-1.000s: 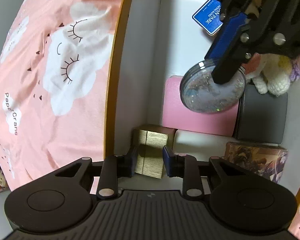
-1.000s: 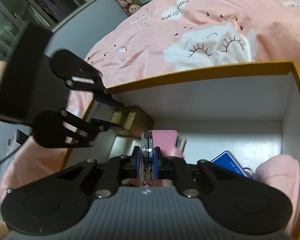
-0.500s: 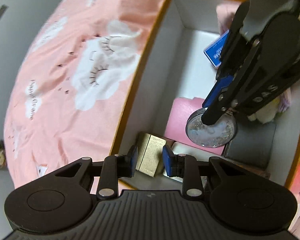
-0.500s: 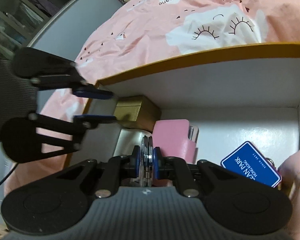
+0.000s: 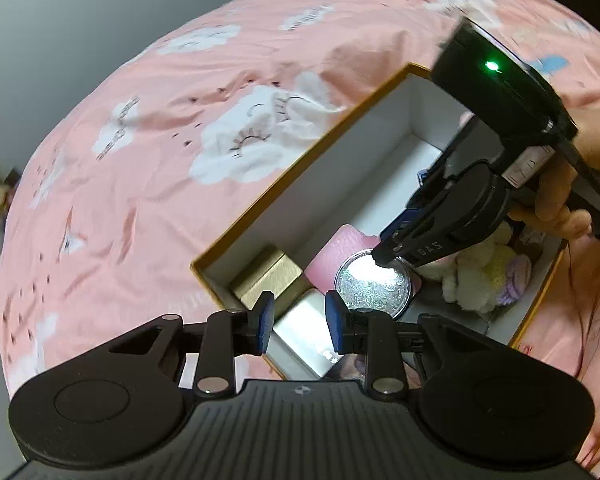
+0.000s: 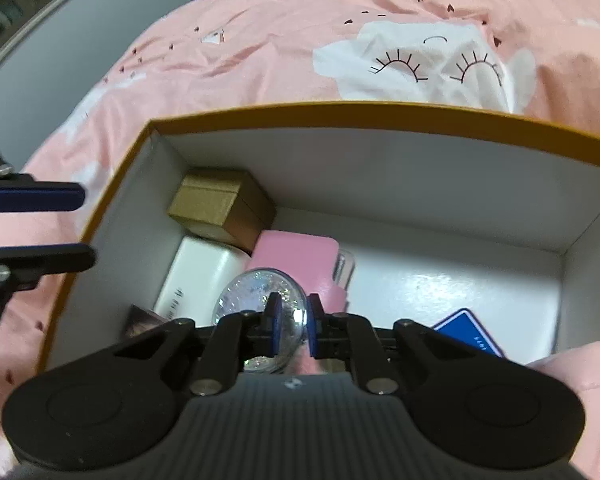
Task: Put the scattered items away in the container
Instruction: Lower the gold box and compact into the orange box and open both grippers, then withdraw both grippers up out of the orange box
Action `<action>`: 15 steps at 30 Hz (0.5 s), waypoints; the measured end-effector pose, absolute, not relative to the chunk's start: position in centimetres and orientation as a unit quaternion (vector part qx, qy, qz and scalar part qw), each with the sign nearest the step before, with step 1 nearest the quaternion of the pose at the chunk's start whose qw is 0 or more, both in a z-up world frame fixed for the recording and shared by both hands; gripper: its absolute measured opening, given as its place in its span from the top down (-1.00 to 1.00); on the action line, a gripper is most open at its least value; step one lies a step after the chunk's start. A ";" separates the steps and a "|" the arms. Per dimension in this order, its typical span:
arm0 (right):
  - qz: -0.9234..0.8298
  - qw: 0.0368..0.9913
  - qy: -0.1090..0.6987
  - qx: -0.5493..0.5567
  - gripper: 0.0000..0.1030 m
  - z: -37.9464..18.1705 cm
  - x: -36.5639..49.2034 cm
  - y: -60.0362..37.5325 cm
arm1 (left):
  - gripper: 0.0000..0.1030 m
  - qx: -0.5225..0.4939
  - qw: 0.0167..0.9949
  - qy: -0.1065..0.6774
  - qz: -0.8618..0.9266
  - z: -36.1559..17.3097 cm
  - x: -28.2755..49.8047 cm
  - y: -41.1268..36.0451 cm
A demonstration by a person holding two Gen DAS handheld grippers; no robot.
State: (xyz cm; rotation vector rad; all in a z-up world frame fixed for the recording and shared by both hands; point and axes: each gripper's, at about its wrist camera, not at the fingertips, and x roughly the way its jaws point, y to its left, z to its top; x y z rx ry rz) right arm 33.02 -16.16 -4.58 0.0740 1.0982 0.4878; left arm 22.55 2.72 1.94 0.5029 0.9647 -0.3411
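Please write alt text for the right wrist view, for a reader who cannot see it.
The right gripper holds a round glitter disc over an open white box on a pink cloud-print bedsheet. Inside lie a gold box, a pink case and a blue card.

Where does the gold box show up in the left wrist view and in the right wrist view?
Left wrist: gold box in the container's near corner, lower centre, just above the left claw.
Right wrist: gold box in the far left corner, left of centre.
Shared landmark: the pink case lying beside it.
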 end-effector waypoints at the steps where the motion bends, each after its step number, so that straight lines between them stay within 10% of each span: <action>1: 0.228 0.825 0.516 0.031 0.67 -4.5 32.9 -16.2 | 0.37 0.223 0.847 0.456 -0.155 2.1 22.4 3.0; 15: 0.220 0.823 0.523 -0.017 0.69 -4.1 32.1 -14.7 | 0.03 0.091 0.895 0.427 -0.092 2.2 18.8 4.5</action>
